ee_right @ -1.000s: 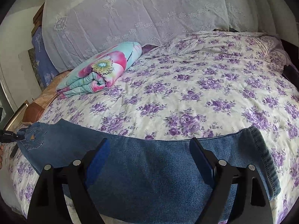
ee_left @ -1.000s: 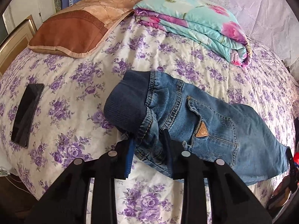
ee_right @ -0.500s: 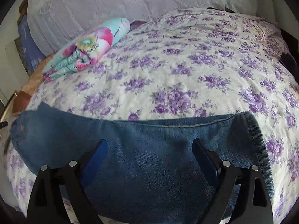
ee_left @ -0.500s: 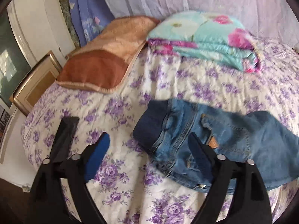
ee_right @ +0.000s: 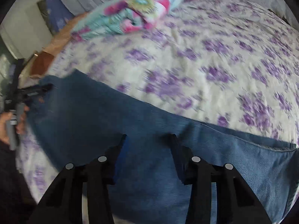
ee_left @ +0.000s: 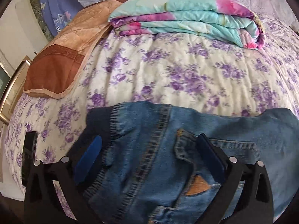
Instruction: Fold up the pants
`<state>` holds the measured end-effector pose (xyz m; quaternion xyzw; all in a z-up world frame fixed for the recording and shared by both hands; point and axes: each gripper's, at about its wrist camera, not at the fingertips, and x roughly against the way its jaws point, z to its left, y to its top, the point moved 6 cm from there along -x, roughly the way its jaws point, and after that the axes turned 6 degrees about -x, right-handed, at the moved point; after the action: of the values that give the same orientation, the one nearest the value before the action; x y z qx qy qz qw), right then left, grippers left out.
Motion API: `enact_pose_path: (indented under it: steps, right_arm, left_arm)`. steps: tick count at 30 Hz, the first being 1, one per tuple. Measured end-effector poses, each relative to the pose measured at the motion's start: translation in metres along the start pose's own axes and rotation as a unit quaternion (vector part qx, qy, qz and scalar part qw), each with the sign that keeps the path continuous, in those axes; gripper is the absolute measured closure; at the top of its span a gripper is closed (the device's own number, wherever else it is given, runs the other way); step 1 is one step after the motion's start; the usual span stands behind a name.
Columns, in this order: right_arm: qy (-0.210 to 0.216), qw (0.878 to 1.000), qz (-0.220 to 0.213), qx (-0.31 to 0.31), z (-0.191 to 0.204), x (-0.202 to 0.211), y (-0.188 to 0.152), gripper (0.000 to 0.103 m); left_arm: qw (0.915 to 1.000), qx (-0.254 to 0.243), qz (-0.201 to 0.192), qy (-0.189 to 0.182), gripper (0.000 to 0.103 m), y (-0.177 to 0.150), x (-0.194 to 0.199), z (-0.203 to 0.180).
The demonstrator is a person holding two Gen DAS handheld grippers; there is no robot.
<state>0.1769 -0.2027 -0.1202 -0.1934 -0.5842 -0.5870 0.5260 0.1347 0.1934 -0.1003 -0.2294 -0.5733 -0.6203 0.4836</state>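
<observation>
Blue jeans (ee_left: pixel 149 158) lie across the near edge of the floral bedspread (ee_left: pixel 168 71). In the left wrist view I see the waistband, dark rib band and back pocket with a tan patch. My left gripper (ee_left: pixel 149 141) is open, its jaws wide apart over the waistband end, holding nothing. In the right wrist view the jeans' leg (ee_right: pixel 130 130) runs left to right with the hem at the far right. My right gripper (ee_right: pixel 148 138) is open over the middle of the leg, its jaws narrower than before. The left gripper (ee_right: pixel 37 91) shows at the far left there.
A folded turquoise and pink blanket (ee_left: pixel 186 15) and a brown-orange pillow (ee_left: pixel 61 56) lie at the head of the bed. A black phone (ee_left: pixel 28 149) lies at the left edge of the bed. White lace fabric covers the far pillows.
My left gripper let go of the waistband, opened wide and moved over the jeans' top. My right gripper moved left along the leg and its jaws narrowed.
</observation>
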Motion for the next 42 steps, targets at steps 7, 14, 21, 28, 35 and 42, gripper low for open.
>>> enact_pose_path:
  steps: [7, 14, 21, 28, 35, 42]
  right_arm:
    - [-0.074, 0.995, -0.03, -0.064, -0.068, 0.073, -0.002, 0.056]
    - [0.134, 0.989, -0.053, 0.033, 0.077, 0.057, 0.082, 0.003]
    - [0.132, 0.98, 0.142, 0.052, 0.164, -0.066, 0.109, 0.068]
    - [0.17, 0.964, 0.202, 0.034, 0.176, -0.076, 0.101, 0.069]
    - [0.232, 0.959, 0.16, -0.036, 0.166, -0.078, 0.119, 0.09]
    - [0.032, 0.998, 0.055, -0.027, 0.11, -0.103, 0.143, 0.102]
  left_arm:
    - [0.9992, 0.026, -0.01, -0.027, 0.005, -0.002, 0.025, 0.024]
    - [0.9952, -0.003, -0.087, -0.044, 0.005, -0.024, 0.074, -0.017]
    - [0.9956, -0.064, -0.046, -0.05, 0.004, -0.055, 0.042, -0.048]
    - [0.9949, -0.072, -0.042, -0.058, 0.004, -0.055, 0.04, -0.047]
    - [0.9945, -0.062, -0.052, -0.066, 0.004, -0.056, 0.038, -0.045]
    - [0.9945, -0.065, -0.046, -0.068, 0.004, -0.056, 0.035, -0.046]
